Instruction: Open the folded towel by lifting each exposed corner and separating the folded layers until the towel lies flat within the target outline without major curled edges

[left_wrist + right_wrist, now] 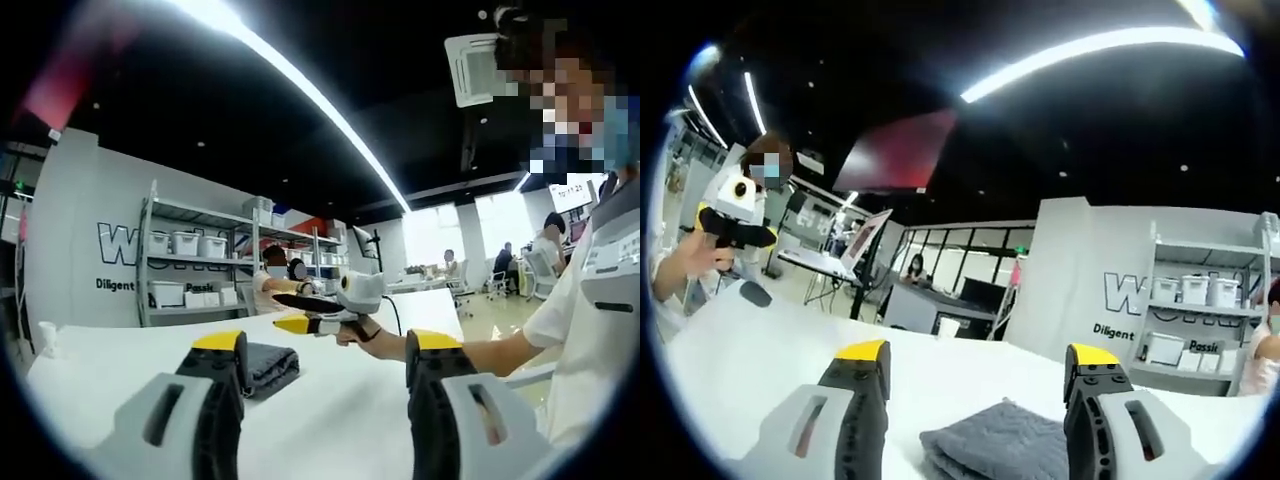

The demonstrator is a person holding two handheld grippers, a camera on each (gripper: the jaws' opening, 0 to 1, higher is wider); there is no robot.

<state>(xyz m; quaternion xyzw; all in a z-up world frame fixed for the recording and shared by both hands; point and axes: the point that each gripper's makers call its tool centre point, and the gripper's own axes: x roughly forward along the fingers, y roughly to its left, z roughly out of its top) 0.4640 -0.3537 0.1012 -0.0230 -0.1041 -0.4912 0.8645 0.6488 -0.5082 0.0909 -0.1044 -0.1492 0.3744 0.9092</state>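
Note:
A dark grey folded towel [268, 365] lies on the white table [130, 355]. In the left gripper view it sits just right of my left jaw tip. My left gripper [328, 345] hovers above the table, jaws wide apart, nothing between them. Beyond the towel a hand holds my right gripper [295, 312] over the table. In the right gripper view the towel [1000, 440] lies low between the jaws of my right gripper [977, 352], which is open and apart from the cloth. The left gripper [738, 230] shows at far left, held up in a hand.
The table [760, 360] stretches wide and white around the towel. A person in a white shirt [590, 300] stands at its right side. Metal shelves with white bins [190, 265] and a grey wall stand behind, with seated people farther back.

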